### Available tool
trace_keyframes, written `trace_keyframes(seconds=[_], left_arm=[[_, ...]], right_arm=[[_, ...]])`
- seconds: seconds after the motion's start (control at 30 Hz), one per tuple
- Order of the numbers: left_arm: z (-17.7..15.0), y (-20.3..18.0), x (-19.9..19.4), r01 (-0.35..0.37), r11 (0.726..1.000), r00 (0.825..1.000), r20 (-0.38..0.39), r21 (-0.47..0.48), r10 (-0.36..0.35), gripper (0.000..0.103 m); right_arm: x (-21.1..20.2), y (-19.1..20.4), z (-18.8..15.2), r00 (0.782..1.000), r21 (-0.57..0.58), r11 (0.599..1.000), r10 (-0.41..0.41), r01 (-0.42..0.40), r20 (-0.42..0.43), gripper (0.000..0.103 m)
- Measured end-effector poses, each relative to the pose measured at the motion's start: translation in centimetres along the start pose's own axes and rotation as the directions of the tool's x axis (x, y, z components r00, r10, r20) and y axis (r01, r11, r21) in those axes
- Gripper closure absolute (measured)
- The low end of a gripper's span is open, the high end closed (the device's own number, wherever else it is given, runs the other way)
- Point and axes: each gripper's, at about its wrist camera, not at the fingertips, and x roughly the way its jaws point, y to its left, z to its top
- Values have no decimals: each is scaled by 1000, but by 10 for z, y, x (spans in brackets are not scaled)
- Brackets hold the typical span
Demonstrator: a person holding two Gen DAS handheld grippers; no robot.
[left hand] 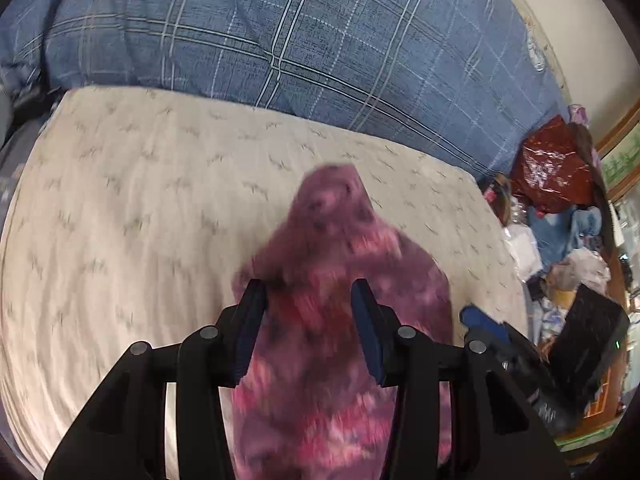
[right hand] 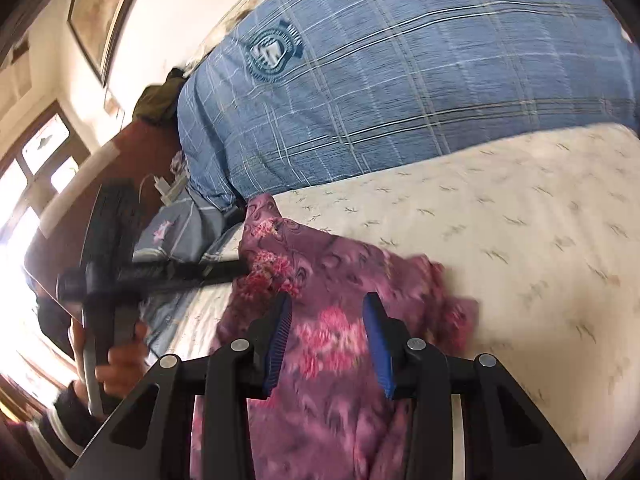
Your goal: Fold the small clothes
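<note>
One purple floral garment point(left hand: 320, 280) on the bed, two grippers, left point(left hand: 308, 300) and right point(right hand: 328, 312), jaws open

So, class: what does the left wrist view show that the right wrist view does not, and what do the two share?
Only the left wrist view: a shiny red bag and cluttered belongings past the bed's far edge.

Only the right wrist view: a framed picture on the wall, a bright window, and a hand gripping the other tool.

Both: the purple floral garment on the pale sheet, the blue plaid duvet, and that view's own blue-padded tongs.
</note>
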Motion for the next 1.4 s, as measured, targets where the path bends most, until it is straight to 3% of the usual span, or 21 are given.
trace_keyframes(seconds=[0.13, 0.2, 0.27, 0.33, 0.37, 0.43, 0.53, 0.63, 0.7, 0.77, 0.8, 0.87, 0.93, 1.0, 1.03, 1.1, 1.17, 1.23, 1.33, 1.4], left_arm=[[21, 12, 56, -84, 996, 994, -71, -3, 84, 54], [22, 18, 84, -121, 993, 985, -126, -14, 119, 48], [25, 16, 80, -134, 991, 987, -85, 5, 133, 48], [28, 16, 73, -137, 990, 985, -104, 21, 139, 48], [27, 22, 60, -126, 992, 988, -92, 3, 125, 48], [21, 27, 40, -113, 994, 991, -67, -3, 112, 48], [-11, 27, 10, -128, 990, 991, -25, 56, 130, 48], [-38, 25, 16, -184, 979, 982, -21, 81, 187, 42], [-47, 26, 34, -197, 978, 979, -40, 66, 199, 34], [-45, 33, 28, -180, 984, 983, -40, 10, 180, 35], [-43, 32, 20, -177, 984, 983, -44, -5, 177, 38], [-46, 27, 0, -173, 985, 985, -22, 10, 173, 38], [-58, 14, -23, -184, 980, 983, 31, 70, 182, 37], [-82, 4, -38, -188, 974, 982, 52, 123, 183, 29], [-99, 1, -38, -186, 973, 982, 43, 140, 181, 26], [-124, 1, -21, -198, 967, 979, -7, 157, 202, 25], [-143, 5, -2, -205, 967, 977, -33, 152, 213, 19], [-148, 9, -9, -230, 969, 973, 20, 93, 229, 13], [-151, 8, -23, -233, 970, 972, 17, 73, 232, 13], [-160, 2, -36, -278, 955, 960, 48, 106, 275, 13]], right_arm=[[42, -14, 6, 994, -27, 995, -98, 96, -57, 72], [65, -29, 4, 981, -10, 989, -146, 146, -129, 93], [66, -38, 6, 985, 12, 992, -126, 129, -119, 93], [54, -36, 13, 985, 13, 992, -127, 129, -118, 93], [45, -36, 14, 985, 14, 990, -138, 141, -102, 87], [23, -38, 15, 987, 35, 989, -144, 147, -66, 84], [-8, -36, 3, 996, 66, 994, -86, 87, -28, 83], [-4, -24, -21, 995, 7, 999, -49, 50, -82, 79], [21, -22, -42, 975, -53, 990, -138, 131, -172, 79], [19, -20, -44, 978, -39, 987, -157, 153, -136, 80], [16, -19, -39, 974, -16, 986, -165, 165, -158, 79], [-2, -12, -34, 978, 7, 988, -150, 153, -143, 76], [-24, 0, -37, 985, -20, 992, -124, 123, -118, 70], [-40, 9, -49, 989, -44, 994, -100, 95, -112, 52], [-45, 12, -59, 989, -59, 994, -97, 91, -115, 49], [-40, 14, -76, 981, -79, 990, -125, 114, -150, 43], [-13, 5, -98, 944, -88, 977, -212, 195, -254, 38], [-15, 7, -100, 958, -53, 978, -209, 203, -195, 33], [-17, 13, -94, 935, -49, 964, -265, 261, -235, 33], [-29, 19, -91, 923, -62, 951, -310, 304, -229, 27]])
